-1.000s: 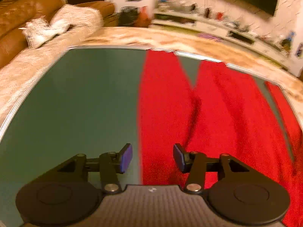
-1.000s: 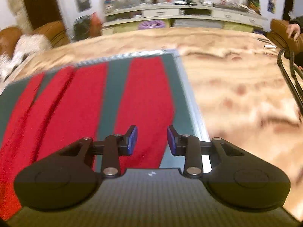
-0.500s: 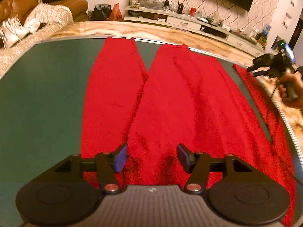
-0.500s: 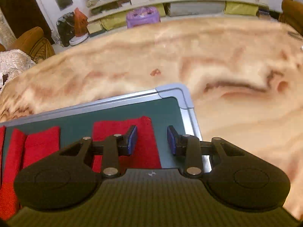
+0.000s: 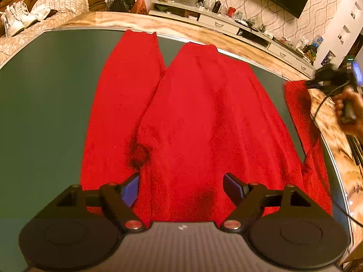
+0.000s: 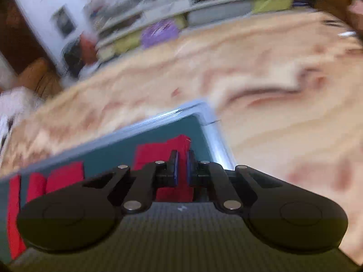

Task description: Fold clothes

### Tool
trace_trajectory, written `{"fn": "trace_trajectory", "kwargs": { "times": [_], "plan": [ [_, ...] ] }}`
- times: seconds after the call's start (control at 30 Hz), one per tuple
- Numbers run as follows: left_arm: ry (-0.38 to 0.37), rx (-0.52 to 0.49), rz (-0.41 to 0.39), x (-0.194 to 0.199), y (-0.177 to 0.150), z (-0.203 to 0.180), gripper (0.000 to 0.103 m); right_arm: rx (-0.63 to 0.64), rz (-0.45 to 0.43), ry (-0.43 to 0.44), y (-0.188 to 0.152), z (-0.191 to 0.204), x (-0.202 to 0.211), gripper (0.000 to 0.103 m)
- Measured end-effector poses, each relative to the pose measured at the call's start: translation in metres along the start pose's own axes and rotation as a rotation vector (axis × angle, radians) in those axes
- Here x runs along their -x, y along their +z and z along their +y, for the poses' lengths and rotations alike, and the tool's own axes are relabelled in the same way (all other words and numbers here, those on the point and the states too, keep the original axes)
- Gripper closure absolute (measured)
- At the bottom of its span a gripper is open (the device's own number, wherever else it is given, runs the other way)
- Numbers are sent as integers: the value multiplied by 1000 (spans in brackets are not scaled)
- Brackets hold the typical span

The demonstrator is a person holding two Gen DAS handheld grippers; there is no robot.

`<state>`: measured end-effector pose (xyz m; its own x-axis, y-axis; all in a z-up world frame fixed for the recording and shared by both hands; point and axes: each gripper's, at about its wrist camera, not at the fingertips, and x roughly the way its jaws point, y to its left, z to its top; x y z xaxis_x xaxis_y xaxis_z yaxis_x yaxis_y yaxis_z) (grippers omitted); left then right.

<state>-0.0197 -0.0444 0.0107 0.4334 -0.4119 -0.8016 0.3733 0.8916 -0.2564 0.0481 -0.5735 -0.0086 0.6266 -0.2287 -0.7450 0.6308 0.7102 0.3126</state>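
Note:
A red garment lies spread flat on a dark green mat. Its long left sleeve runs beside the body and its right sleeve lies near the mat's right edge. My left gripper is open, low over the garment's near edge. My right gripper is nearly shut, its pads on either side of the end of the red sleeve by the mat's far right corner. That view is blurred. The right gripper also shows in the left wrist view, held by a hand.
The mat has a metal rim and rests on a marbled tabletop. White sneakers and a cushion sit on the sofa at the far left. Shelves with clutter line the far wall.
My right gripper has closed from open onto the sleeve end and tilted. My left gripper has opened wider and moved right, over the garment's near edge.

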Motion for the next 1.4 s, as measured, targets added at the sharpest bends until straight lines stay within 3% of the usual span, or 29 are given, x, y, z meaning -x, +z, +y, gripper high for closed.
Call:
{"fn": "trace_trajectory", "kwargs": {
  "times": [0.13,0.27,0.4,0.5,0.53,0.57,0.63,0.77,1.0,1.1,1.23,1.3,1.4],
  "plan": [
    [-27,-11,0,3,-7,1,20,-141,-134,-118,7,-38,76,93],
    [-54,-24,-1,4,-14,1,19,-203,-228,-235,16,-66,138,93],
    [-56,-28,4,4,-18,0,19,-196,-268,-391,39,-69,162,93],
    [-47,-32,3,5,-19,1,19,-199,-209,-473,61,-64,130,82],
    [-44,-30,5,5,-20,1,19,-180,-173,-453,67,-62,112,65],
    [-43,-30,7,6,-20,1,19,-170,-132,-419,69,-63,96,58],
    [-39,-43,13,7,-21,0,19,-190,-35,-353,67,-69,68,58],
    [-35,-109,8,14,-26,-13,19,-217,-55,-297,45,-99,57,58],
    [-189,-215,10,24,-32,-59,15,-283,28,-185,6,-172,67,58],
    [-239,-260,29,22,-37,-82,15,-247,132,-121,-4,-172,56,58],
    [-167,-319,33,21,-44,-96,15,-192,267,-84,-5,-141,30,58],
    [-134,-311,31,23,-45,-93,15,-197,268,11,-5,-125,25,58],
    [-129,-266,35,29,-45,-82,15,-271,94,218,-2,-123,40,58]
  ]
}}
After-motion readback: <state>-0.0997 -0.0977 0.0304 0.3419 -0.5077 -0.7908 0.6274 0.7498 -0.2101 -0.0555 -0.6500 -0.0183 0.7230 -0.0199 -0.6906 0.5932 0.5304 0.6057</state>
